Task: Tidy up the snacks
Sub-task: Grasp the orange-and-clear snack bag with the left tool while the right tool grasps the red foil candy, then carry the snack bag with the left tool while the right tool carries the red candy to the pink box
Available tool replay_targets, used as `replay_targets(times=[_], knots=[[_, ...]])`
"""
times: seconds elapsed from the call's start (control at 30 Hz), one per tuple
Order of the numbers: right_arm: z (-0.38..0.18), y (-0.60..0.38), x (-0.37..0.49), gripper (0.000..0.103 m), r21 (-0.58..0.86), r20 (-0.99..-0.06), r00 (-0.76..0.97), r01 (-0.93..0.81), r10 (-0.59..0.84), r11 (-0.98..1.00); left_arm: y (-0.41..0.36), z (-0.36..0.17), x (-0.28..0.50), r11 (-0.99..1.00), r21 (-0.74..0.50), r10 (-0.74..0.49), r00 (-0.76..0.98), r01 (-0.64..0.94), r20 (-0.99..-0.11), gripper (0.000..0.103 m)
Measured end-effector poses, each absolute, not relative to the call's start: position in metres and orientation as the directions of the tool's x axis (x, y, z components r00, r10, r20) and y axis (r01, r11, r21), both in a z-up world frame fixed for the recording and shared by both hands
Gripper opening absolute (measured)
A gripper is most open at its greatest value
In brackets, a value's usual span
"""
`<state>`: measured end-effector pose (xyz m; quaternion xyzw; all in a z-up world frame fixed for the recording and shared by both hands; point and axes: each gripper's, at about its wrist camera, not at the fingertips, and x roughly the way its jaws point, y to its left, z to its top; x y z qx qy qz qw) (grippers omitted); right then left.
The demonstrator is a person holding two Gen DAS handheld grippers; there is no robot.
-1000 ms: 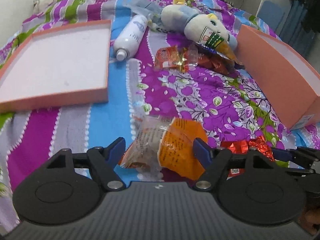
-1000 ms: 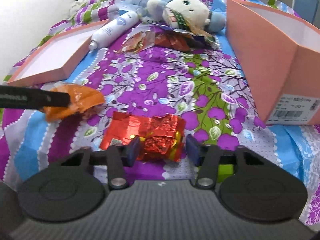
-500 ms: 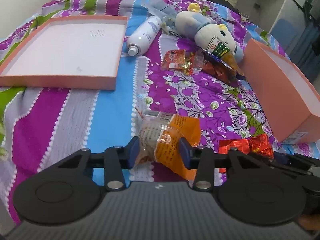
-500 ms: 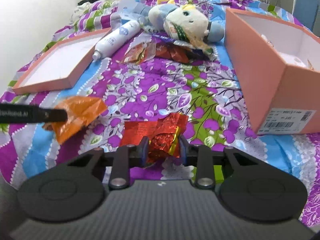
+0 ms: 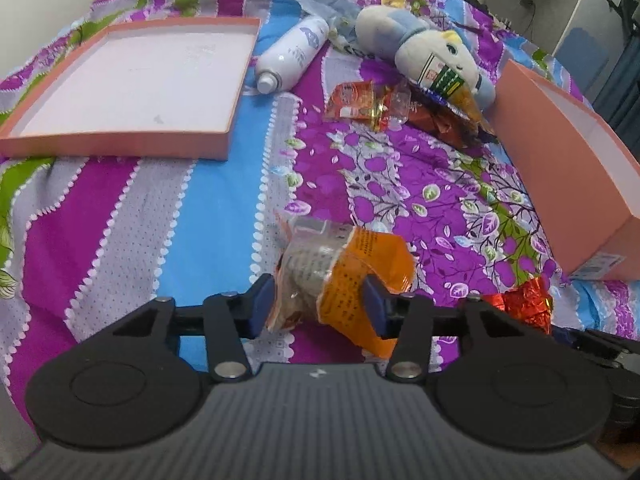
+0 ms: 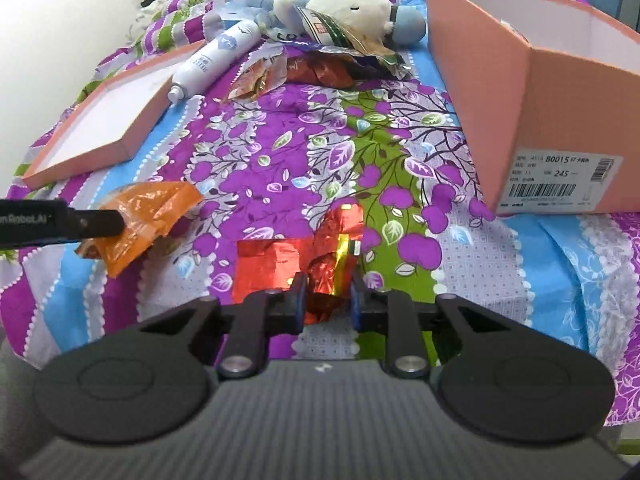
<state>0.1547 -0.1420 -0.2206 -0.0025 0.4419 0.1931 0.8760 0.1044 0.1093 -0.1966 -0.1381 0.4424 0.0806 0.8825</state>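
With the left tool (image 5: 318, 306) clenched on the orange packet (image 5: 352, 276) and the right tool (image 6: 326, 306) on the red packet (image 6: 320, 256), carrying both to the open box (image 6: 520, 92) seemingly comes next.

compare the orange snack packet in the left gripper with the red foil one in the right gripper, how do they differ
The orange snack packet is partly clear plastic with its contents showing; the red foil packet is shiny, opaque and crinkled. The orange one spreads the left gripper wide; the right gripper closes narrower. Both are pinched between blue pads.
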Motion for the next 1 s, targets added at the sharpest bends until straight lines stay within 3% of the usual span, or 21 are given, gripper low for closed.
replay_targets(times=[0.1, 0.27, 0.57, 1.0], knots=[[-0.223, -0.142, 0.155, 0.024, 0.168, -0.775, 0.533, -0.344, 0.339, 0.924, 0.109, -0.202, 0.108, 0.949, -0.18, 0.007, 0.585, -0.26, -0.811, 0.064], [-0.226, -0.142, 0.155, 0.027, 0.178, -0.767, 0.542, -0.335, 0.344, 0.925, 0.106, -0.212, 0.113, 0.948, -0.194, -0.012, 0.583, -0.252, -0.813, 0.065], [-0.22, -0.141, 0.161, 0.024, 0.166, -0.769, 0.535, -0.361, 0.349, 0.918, 0.095, -0.207, 0.111, 0.942, -0.214, -0.014, 0.606, -0.259, -0.795, 0.047], [-0.148, -0.171, 0.143, 0.023, 0.18, -0.689, 0.639, -0.305, 0.342, 0.935, 0.076, -0.133, 0.091, 0.946, -0.233, -0.023, 0.67, -0.225, -0.742, 0.045]])
